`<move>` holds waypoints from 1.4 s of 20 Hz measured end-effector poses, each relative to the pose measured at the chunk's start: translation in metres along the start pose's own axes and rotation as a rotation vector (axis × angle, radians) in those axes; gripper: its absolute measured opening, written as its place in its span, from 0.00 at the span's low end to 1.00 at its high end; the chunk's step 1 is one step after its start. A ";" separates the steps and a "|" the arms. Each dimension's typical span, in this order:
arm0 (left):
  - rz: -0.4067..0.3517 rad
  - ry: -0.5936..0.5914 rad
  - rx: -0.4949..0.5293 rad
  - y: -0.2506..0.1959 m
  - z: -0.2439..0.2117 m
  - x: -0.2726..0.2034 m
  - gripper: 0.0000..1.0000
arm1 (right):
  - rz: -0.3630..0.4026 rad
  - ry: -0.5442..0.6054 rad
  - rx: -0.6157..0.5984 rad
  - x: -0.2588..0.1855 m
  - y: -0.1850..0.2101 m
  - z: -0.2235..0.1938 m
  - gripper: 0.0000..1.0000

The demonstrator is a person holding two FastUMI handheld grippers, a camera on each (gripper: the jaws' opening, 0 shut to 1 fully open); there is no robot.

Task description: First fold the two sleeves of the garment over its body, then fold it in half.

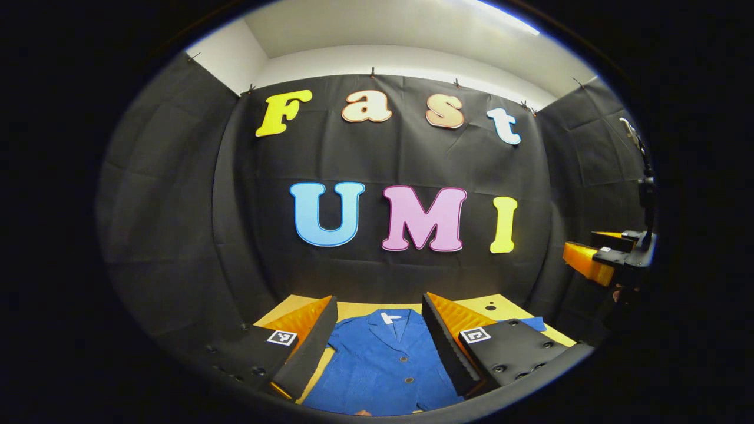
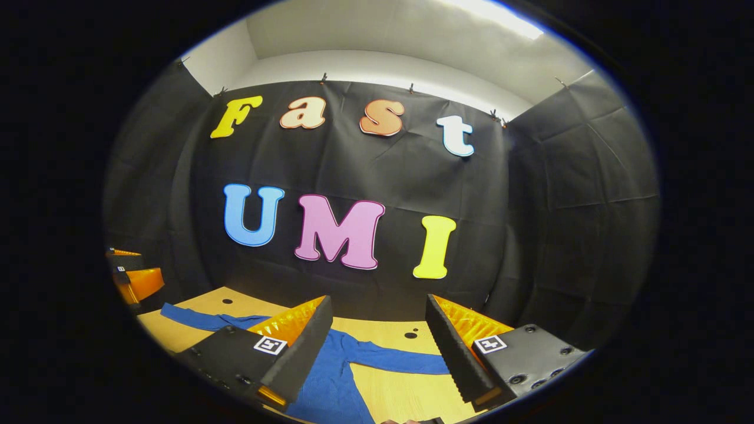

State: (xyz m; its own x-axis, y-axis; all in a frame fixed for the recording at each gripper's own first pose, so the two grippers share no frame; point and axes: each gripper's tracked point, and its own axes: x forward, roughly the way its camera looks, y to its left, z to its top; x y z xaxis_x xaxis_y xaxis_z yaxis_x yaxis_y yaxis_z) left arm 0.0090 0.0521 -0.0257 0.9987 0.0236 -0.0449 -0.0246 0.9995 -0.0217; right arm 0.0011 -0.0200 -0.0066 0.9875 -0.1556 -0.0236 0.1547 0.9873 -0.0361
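Observation:
A blue button-front jacket (image 1: 383, 365) lies flat on the wooden table (image 1: 500, 306), collar and white label at the far end. My left gripper (image 1: 380, 297) hovers open above its body, one finger on each side of the chest. My right gripper (image 2: 378, 297) is open too, above the jacket (image 2: 330, 377) where the near sleeve (image 2: 400, 362) stretches out to the right. The other sleeve (image 2: 194, 321) lies spread to the left. Both sleeves lie straight out from the body. Nothing sits between either pair of fingers. The right gripper (image 1: 595, 262) also appears at the far right of the left gripper view.
Black cloth walls close the booth behind and at both sides of the table (image 2: 389, 330). Small dark holes (image 2: 410, 335) dot the tabletop. My left gripper (image 2: 132, 277) shows at the left edge of the right gripper view.

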 end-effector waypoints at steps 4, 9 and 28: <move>-0.005 -0.007 0.006 0.002 0.001 0.008 0.83 | -0.036 0.058 0.006 0.014 -0.024 -0.027 0.96; -0.039 -0.014 -0.009 -0.009 -0.004 0.027 0.83 | -0.116 0.139 0.055 0.039 -0.082 -0.065 0.96; 0.025 0.055 0.002 -0.066 -0.034 0.186 0.83 | -0.330 0.825 0.303 0.206 -0.268 -0.489 1.00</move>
State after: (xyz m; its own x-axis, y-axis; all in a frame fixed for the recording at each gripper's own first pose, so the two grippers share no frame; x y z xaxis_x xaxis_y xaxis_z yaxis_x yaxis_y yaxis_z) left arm 0.1952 -0.0102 -0.0664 0.9938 0.0478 -0.1005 -0.0499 0.9986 -0.0182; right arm 0.1489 -0.3327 -0.4906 0.5777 -0.2878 -0.7638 0.5385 0.8376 0.0917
